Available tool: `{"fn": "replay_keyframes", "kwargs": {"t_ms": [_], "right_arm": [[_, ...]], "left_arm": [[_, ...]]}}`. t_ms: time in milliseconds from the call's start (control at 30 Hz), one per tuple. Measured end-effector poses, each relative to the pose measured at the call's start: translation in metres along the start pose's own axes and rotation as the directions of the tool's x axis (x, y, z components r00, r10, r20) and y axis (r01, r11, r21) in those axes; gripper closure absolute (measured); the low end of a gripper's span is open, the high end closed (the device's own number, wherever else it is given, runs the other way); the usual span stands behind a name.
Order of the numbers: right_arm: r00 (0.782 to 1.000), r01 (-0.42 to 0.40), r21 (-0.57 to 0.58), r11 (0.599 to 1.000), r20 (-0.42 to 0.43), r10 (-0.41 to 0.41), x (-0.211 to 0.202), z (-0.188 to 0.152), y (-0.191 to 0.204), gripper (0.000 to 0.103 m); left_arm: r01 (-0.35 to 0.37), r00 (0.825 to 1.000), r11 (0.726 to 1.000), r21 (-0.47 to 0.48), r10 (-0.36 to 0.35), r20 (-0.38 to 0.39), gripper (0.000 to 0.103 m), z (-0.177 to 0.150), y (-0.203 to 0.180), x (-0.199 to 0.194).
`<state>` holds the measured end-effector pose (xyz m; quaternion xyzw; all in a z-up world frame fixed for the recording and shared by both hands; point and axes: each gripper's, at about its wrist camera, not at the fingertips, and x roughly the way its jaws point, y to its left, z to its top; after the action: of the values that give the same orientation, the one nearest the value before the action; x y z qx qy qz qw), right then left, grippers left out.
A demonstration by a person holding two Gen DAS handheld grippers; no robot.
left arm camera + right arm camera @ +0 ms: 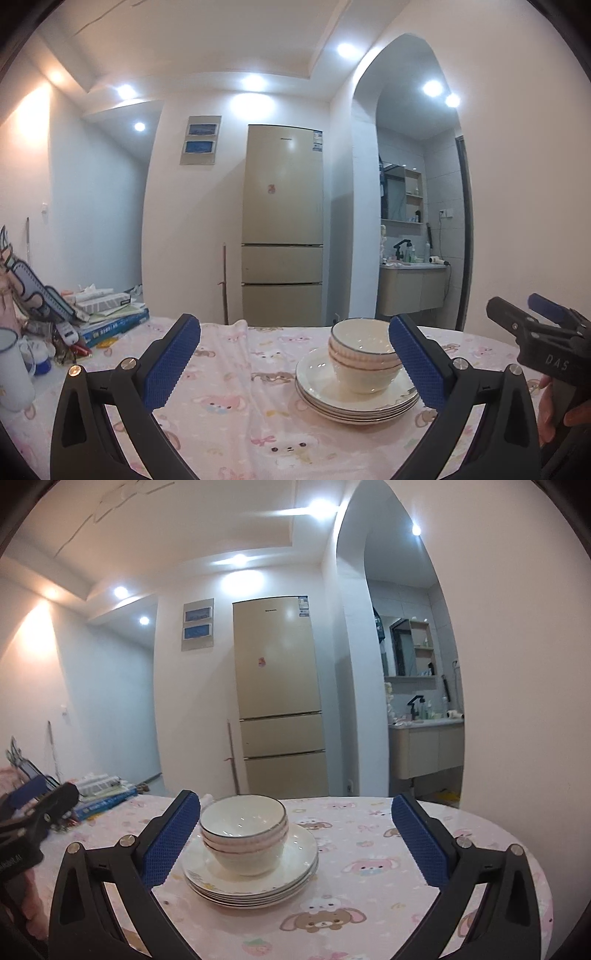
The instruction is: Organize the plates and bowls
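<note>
A stack of white bowls (364, 354) with dark rims sits nested on a stack of white plates (354, 400) on the pink cartoon-print tablecloth (229, 387). My left gripper (295, 360) is open, its blue pads wide apart, with the stack just inside its right finger. In the right wrist view the bowls (243, 830) and plates (251, 875) lie by the left finger of my right gripper (295, 840), which is open and empty. Each gripper appears at the edge of the other's view: the right gripper (535, 332) and the left gripper (33, 812).
Books and papers (107, 314) are piled at the table's left, with a white mug (14, 369) and small clutter nearby. A beige fridge (282, 229) stands behind the table, and an arched opening (413, 206) leads to a washbasin area. A hand (569, 413) holds the right gripper.
</note>
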<state>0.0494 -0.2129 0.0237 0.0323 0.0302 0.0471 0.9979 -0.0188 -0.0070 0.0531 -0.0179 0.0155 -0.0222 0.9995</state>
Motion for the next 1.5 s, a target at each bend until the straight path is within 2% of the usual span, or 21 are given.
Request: {"fn": "replay_keyframes", "kwargs": {"t_ms": [167,267,533,600,767,867,967,1000,1133,1500], "right_arm": [[0.999,-0.023,-0.025,0.999,-0.026,0.023,0.009,-0.021,0.008,0.000],[0.998,-0.019,-0.009,1.000,-0.053,0.019,0.014,-0.031,0.004,0.000],[0.994,-0.013,0.011,1.000,-0.104,0.014,0.022,-0.035,-0.001,0.000],[0.992,-0.008,0.005,1.000,-0.122,0.008,0.025,-0.036,0.000,0.000],[0.983,0.030,-0.032,0.999,-0.179,-0.036,0.035,-0.039,0.005,0.000],[0.970,0.053,-0.056,0.997,-0.234,-0.064,0.044,-0.043,0.007,0.000],[0.972,0.043,-0.058,0.997,-0.230,-0.056,0.042,-0.043,0.008,0.000],[0.971,0.043,-0.059,0.997,-0.231,-0.055,0.042,-0.043,0.008,0.000],[0.970,0.042,-0.051,0.998,-0.236,-0.053,0.043,-0.043,0.006,0.000],[0.970,0.040,-0.052,0.998,-0.236,-0.051,0.042,-0.043,0.007,0.000]], "left_arm": [[-0.009,0.999,1.000,0.016,0.009,-0.032,0.000,-0.018,0.005,0.010],[-0.037,0.999,0.999,0.025,0.038,-0.030,0.000,-0.026,0.005,0.012],[-0.042,0.995,0.999,-0.032,0.039,-0.093,0.000,-0.034,0.015,0.027],[-0.051,0.991,0.998,-0.036,0.046,-0.124,0.000,-0.036,0.017,0.033],[-0.070,0.966,0.996,-0.055,0.054,-0.252,0.000,-0.046,0.023,0.058],[-0.073,0.971,0.997,-0.031,0.064,-0.231,0.000,-0.046,0.018,0.053],[-0.076,0.963,0.996,0.034,0.083,-0.258,0.000,-0.048,0.005,0.059],[-0.067,0.965,0.997,0.038,0.075,-0.252,0.000,-0.047,0.003,0.058],[-0.071,0.965,0.997,0.013,0.072,-0.252,0.000,-0.047,0.008,0.058],[-0.075,0.965,0.997,0.021,0.077,-0.250,0.000,-0.047,0.006,0.058]]}}
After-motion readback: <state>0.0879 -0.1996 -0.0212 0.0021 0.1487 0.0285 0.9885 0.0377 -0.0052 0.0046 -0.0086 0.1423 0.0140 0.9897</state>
